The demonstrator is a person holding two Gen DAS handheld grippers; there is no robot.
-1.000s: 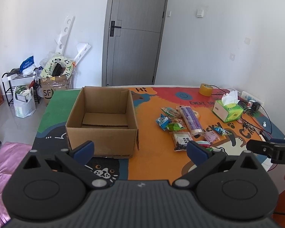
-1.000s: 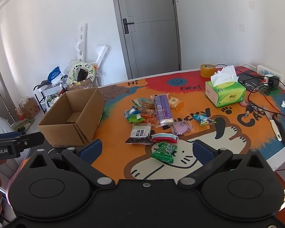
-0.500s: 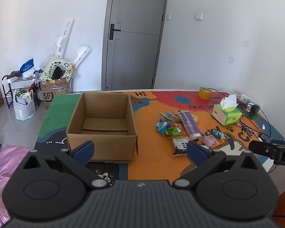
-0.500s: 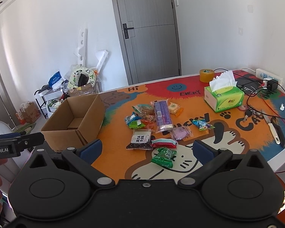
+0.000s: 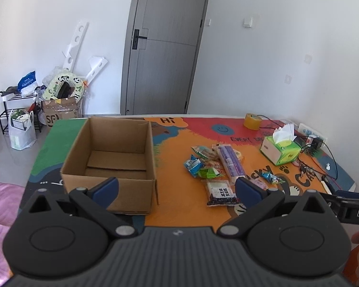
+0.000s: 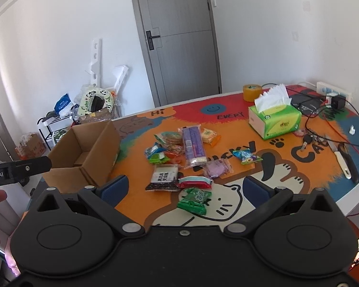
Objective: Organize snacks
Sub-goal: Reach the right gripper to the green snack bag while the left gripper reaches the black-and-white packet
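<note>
Right gripper agape, green packet partly hidden

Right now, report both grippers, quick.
Left gripper: open, holding nothing.
Right gripper: open, holding nothing.

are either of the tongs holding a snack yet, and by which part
Nothing is held. The left tongs and right tongs are both open and empty, above the table; the snacks lie loose on the mat beside the cardboard box.

Bright, even daylight; soft shadows; sharp focus; strong fisheye bending and dark corners
</note>
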